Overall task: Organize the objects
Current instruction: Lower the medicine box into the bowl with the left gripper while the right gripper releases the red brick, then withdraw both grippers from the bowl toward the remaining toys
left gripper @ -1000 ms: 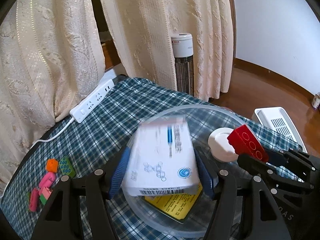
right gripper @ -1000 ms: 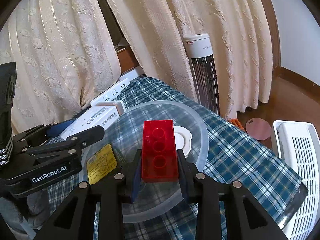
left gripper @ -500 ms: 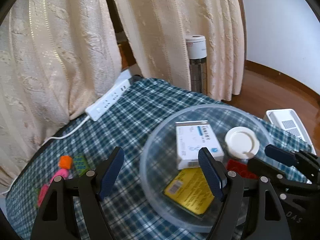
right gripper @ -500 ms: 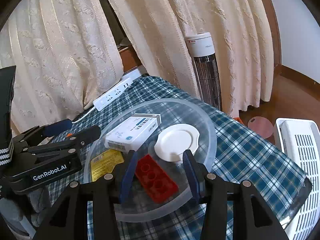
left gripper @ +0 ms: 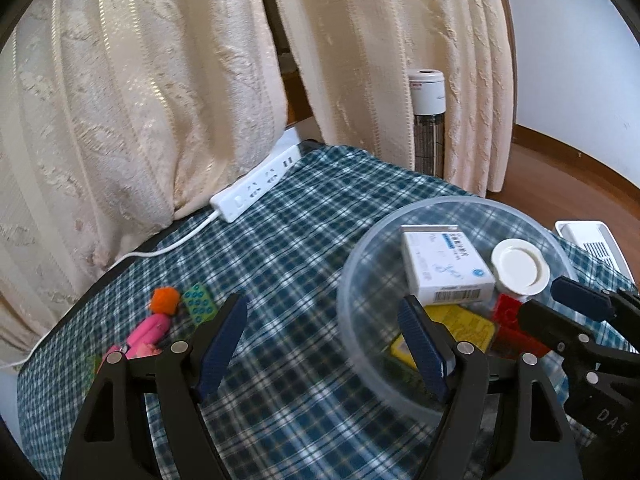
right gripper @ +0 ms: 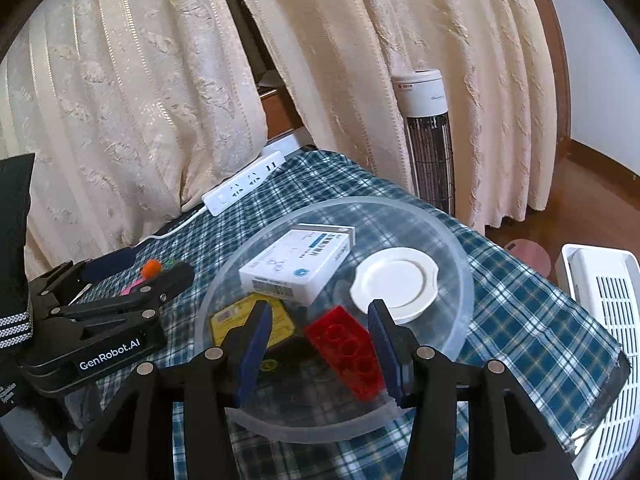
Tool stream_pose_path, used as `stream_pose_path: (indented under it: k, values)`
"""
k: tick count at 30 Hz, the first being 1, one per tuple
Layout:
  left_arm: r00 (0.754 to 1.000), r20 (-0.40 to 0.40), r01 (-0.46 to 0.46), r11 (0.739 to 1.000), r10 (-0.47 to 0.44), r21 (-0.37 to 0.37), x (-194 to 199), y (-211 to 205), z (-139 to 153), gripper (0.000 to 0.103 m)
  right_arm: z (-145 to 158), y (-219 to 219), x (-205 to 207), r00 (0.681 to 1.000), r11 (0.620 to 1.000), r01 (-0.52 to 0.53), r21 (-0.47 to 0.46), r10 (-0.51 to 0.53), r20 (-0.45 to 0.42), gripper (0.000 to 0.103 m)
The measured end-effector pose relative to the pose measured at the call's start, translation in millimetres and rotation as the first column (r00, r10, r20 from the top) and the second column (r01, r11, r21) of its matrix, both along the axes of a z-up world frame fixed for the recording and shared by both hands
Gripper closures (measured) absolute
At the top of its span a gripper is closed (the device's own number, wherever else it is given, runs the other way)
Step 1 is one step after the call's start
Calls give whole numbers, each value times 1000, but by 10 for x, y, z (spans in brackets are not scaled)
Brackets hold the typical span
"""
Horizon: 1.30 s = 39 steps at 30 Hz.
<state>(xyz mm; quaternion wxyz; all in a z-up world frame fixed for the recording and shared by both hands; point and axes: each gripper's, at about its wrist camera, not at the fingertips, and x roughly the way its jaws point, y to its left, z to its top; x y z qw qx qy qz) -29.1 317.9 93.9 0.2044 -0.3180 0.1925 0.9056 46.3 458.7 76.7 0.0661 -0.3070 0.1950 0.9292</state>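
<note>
A clear plastic bowl [right gripper: 460, 264] [left gripper: 360, 248] sits on the checked cloth. In it lie a white medicine box [right gripper: 298, 264] [left gripper: 444, 266], a white round lid [right gripper: 394, 278] [left gripper: 520, 270], a yellow packet [right gripper: 236, 318] [left gripper: 460, 320] and a red brick [right gripper: 348, 346] [left gripper: 506, 312]. My right gripper [right gripper: 318, 350] is open, its jaws either side of the red brick, not touching it. My left gripper [left gripper: 322, 352] is open and empty, left of the bowl's near rim. An orange-and-pink toy [left gripper: 154, 320] and a green brick [left gripper: 198, 304] lie on the cloth at left.
A white power strip [left gripper: 258, 186] with its cord lies at the cloth's back edge against cream curtains. A tower heater [right gripper: 426, 128] stands behind the table. A white slatted appliance [right gripper: 604, 320] sits at the right, beyond the table edge.
Both grippers opened and let go: the white box and the red brick now lie in the bowl. Both grippers have drawn back, the left one swinging left.
</note>
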Motion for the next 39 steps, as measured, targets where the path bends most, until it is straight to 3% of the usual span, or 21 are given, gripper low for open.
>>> stream_pose_path:
  k: [24, 39]
  values:
    - [987, 19, -160, 986, 159, 49, -185, -1127, 1, 22, 128, -868, -318, 990, 989, -141, 43, 140, 29, 47]
    - [942, 48, -334, 939, 331, 80, -497, -2066, -22, 22, 80, -1494, -649, 960, 962, -270, 37, 266, 84, 47]
